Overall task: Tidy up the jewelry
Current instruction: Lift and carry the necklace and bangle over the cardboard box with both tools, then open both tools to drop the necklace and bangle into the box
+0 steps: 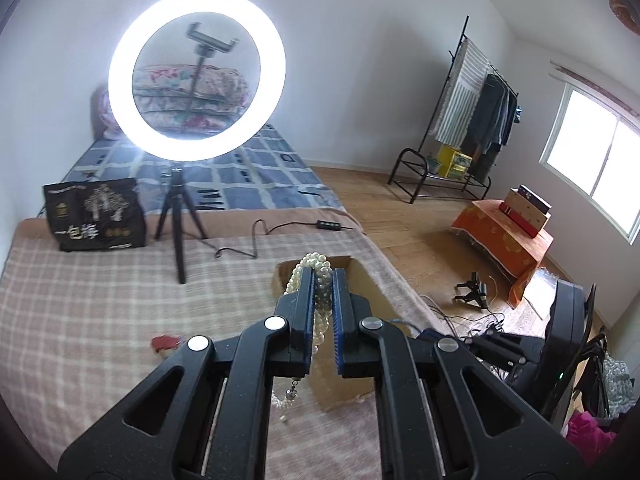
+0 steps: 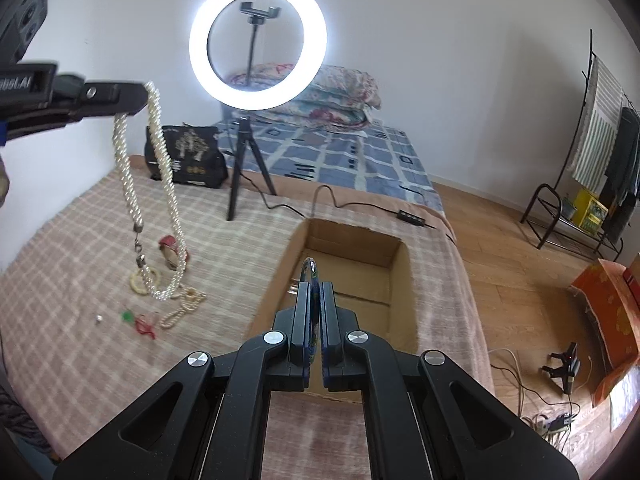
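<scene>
My left gripper (image 1: 322,276) is shut on a thick twisted pearl necklace (image 1: 316,268). In the right wrist view the left gripper (image 2: 138,98) holds the pearl necklace (image 2: 160,168) high, and its loop hangs down to the checked blanket. My right gripper (image 2: 315,286) is shut on a thin blue-green bangle (image 2: 311,270), held over the open cardboard box (image 2: 404,280). The cardboard box (image 1: 360,280) lies just beyond the left fingers. Loose pieces lie on the blanket: a red bangle (image 2: 170,245), a cream ring (image 2: 138,282), a small pearl strand (image 2: 178,314), a red-green charm (image 2: 138,320).
A lit ring light on a tripod (image 2: 258,42) stands behind the box, its cable (image 2: 332,200) running across the bed. A black bag (image 2: 188,156) sits by the wall. The bed edge drops to a wooden floor (image 2: 512,280) on the right, with cables there.
</scene>
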### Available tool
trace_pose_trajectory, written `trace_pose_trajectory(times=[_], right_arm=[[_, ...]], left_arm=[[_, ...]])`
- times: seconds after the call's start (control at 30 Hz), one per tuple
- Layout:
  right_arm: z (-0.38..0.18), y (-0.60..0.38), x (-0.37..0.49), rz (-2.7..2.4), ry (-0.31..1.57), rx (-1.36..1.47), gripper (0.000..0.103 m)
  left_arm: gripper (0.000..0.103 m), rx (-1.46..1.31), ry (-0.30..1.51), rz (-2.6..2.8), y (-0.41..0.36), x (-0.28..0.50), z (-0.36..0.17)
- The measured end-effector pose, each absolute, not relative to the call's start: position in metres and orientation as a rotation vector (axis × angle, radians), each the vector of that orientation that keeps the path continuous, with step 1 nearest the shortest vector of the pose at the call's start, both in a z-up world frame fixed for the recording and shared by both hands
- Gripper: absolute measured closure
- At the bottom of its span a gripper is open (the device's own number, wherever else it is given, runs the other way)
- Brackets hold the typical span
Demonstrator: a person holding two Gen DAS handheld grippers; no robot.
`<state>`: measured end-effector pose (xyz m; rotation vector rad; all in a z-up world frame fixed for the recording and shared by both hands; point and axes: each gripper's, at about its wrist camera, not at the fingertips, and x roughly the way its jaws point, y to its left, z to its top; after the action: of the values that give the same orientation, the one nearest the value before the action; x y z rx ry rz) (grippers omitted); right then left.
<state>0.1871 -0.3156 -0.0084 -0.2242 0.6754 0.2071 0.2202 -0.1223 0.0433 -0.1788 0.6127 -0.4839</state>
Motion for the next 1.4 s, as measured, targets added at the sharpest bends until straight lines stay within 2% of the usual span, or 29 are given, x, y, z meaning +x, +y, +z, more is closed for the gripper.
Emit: trace_pose_trajectory(times=[0.53, 0.83, 1.13, 1.17, 1.2, 1.23, 1.27, 1.3, 1.33, 1.4], right_arm=[[-0.046, -0.367, 0.221, 0.178, 0.759, -0.179, 0.101], [-0.064, -0.367, 0.229, 0.210, 0.807, -0.176, 0.101], [-0.075, -0.370, 0.234, 0.212, 0.848, -0.156, 0.101], [-0.075, -0.370, 0.233, 0.211, 0.849, -0.158, 0.098], [-0.075, -0.370, 0.233, 0.207, 0.848, -0.163, 0.089], [-0.075, -0.368, 0.233, 0.199, 0.848, -0.171, 0.080], [-0.074, -0.367, 0.231, 0.189, 0.842, -0.181, 0.059], [-0.073, -0.365, 0.231, 0.181, 0.833, -0.189, 0.040], [-0.071, -0.364, 0.229, 0.169, 0.818, -0.201, 0.035], [-0.067, -0.360, 0.225, 0.158, 0.793, -0.224, 0.032]], left_arm=[[0.097, -0.160, 0.709, -0.538, -0.227, 0.312, 0.001], [0.097, -0.134, 0.805, -0.504, -0.242, 0.336, -0.040], [0.097, -0.110, 0.823, -0.480, -0.240, 0.347, -0.051], [0.097, -0.105, 0.825, -0.478, -0.240, 0.347, -0.051], [0.094, -0.102, 0.833, -0.480, -0.240, 0.347, -0.051], [0.083, -0.102, 0.840, -0.487, -0.240, 0.347, -0.050], [0.075, -0.101, 0.840, -0.490, -0.239, 0.346, -0.049], [0.059, -0.099, 0.833, -0.489, -0.238, 0.344, -0.048], [0.051, -0.094, 0.819, -0.482, -0.236, 0.341, -0.045], [0.050, -0.088, 0.808, -0.476, -0.233, 0.337, -0.043]])
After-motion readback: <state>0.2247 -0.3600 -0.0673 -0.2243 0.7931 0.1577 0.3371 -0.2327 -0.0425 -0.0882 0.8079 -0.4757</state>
